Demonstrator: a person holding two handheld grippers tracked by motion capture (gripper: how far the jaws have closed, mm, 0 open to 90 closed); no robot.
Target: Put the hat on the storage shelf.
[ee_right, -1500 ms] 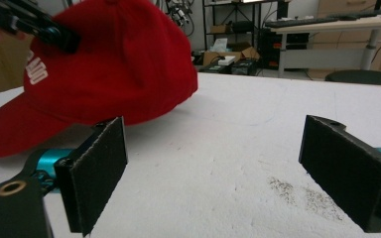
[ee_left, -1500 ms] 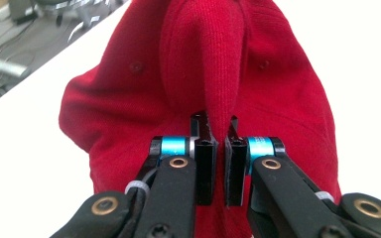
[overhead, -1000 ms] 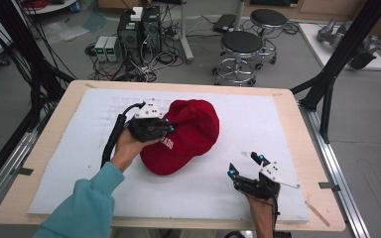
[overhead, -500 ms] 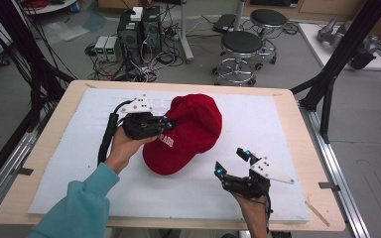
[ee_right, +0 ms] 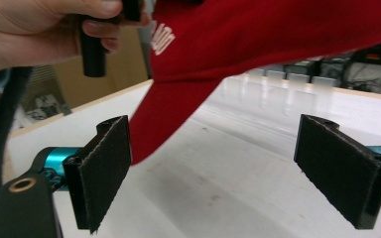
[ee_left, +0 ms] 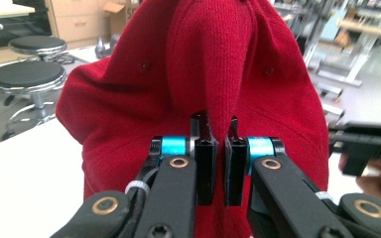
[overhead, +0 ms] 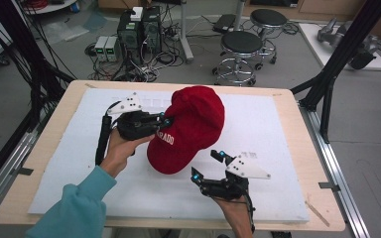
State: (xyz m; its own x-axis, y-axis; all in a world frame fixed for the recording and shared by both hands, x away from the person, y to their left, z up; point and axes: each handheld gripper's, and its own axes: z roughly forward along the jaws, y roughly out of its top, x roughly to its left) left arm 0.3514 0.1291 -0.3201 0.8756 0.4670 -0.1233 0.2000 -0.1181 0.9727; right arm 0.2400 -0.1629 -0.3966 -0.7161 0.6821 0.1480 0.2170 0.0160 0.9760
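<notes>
Red cap (overhead: 193, 130) hanging mid-frame above the white table (overhead: 278, 129), pinched by my left tongs (overhead: 164, 120).

I am gripping a fold of the cap's fabric with the left tongs closed tight on it, brim tipping toward the lower centre; my right tongs (overhead: 207, 165) are gaping wide at the lower right, just beside the brim edge, touching nothing.
</notes>
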